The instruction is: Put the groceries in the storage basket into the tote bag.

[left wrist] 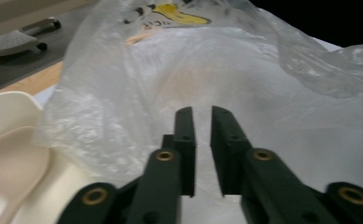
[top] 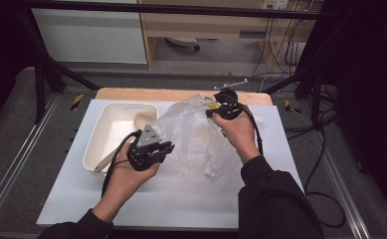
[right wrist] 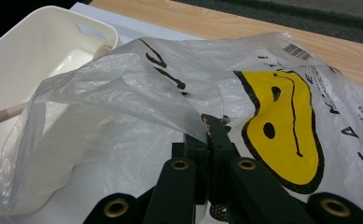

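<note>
A clear plastic bag [top: 196,144] with yellow print lies crumpled in the middle of the white table top [top: 181,199]. My right gripper [top: 212,112] is at the bag's far edge; in the right gripper view it [right wrist: 209,123] is shut on a lifted fold of the bag [right wrist: 123,93]. My left gripper [top: 170,146] is at the bag's left side. In the left gripper view its jaws [left wrist: 202,112] stand a narrow gap apart, pointing at the bag [left wrist: 170,70], with nothing between them.
A cream tub [top: 131,105] stands left of the bag, touching it, with a wooden spoon [top: 144,119] inside. A wooden strip [top: 146,93] runs along the table's far edge. Black frame legs and cables [top: 325,149] surround the table.
</note>
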